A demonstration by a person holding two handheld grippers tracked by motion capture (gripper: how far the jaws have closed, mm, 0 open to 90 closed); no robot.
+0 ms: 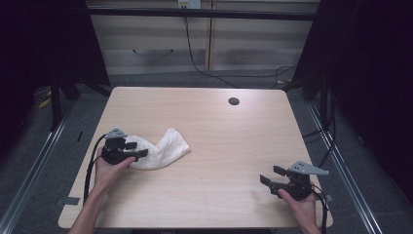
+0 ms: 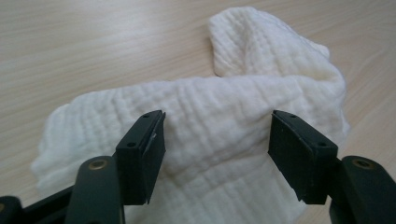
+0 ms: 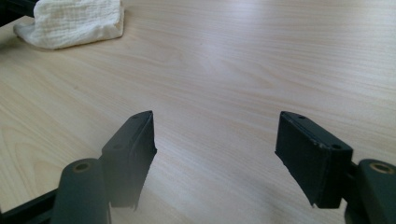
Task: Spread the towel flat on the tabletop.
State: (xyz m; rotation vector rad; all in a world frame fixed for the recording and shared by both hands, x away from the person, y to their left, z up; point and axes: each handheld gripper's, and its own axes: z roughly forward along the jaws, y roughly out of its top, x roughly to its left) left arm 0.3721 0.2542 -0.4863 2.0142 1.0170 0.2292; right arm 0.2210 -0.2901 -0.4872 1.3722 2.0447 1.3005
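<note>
White muslin cloth waits between spread jaws

Soft, crinkled fabric like this white cloth calls for a deep bite: I judge the left gripper should press down into the raised fold before closing, so that it catches more than one layer. Its jaws stand wide apart, holding nothing, one on each side of that fold. The cloth lies crumpled on the left part of the wooden table, directly under and ahead of this gripper. The right gripper hovers released too, well apart from the cloth.
</note>
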